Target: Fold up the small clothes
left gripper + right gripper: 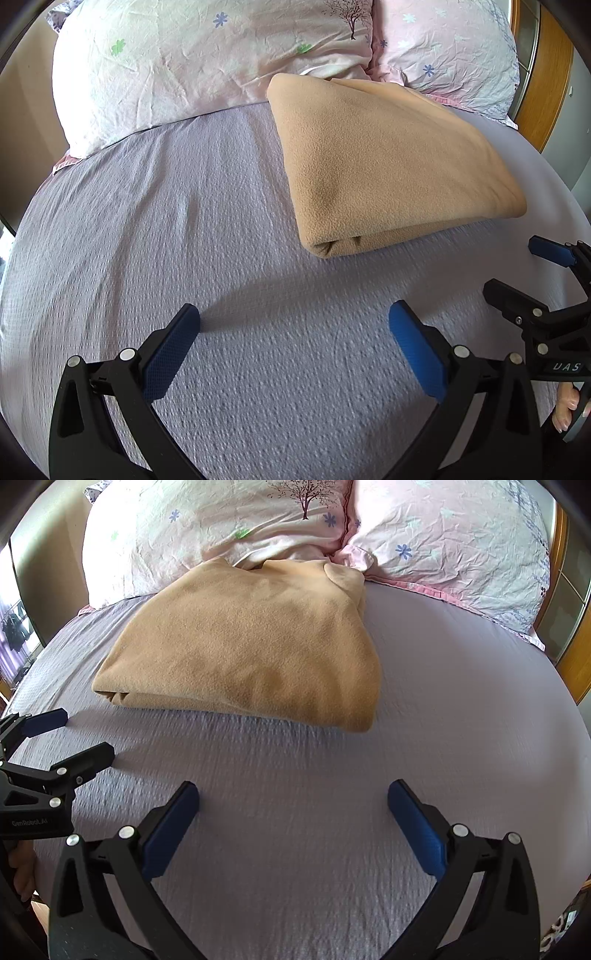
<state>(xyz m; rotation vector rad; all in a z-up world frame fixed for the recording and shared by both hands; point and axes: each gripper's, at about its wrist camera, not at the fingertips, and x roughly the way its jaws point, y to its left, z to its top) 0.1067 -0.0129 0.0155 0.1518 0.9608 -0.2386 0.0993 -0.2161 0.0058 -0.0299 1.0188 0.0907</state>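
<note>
A tan fleece garment lies folded into a thick rectangle on the lilac bed sheet, its far end against the pillows. It also shows in the right wrist view. My left gripper is open and empty, above bare sheet short of the garment's near left corner. My right gripper is open and empty, above bare sheet short of the garment's near edge. Each gripper shows in the other's view, the right one at the right edge and the left one at the left edge, both open.
Two pink floral pillows lie across the head of the bed. A wooden headboard stands at the far right. The sheet spreads wide around the garment. The bed's left edge drops off toward a wall.
</note>
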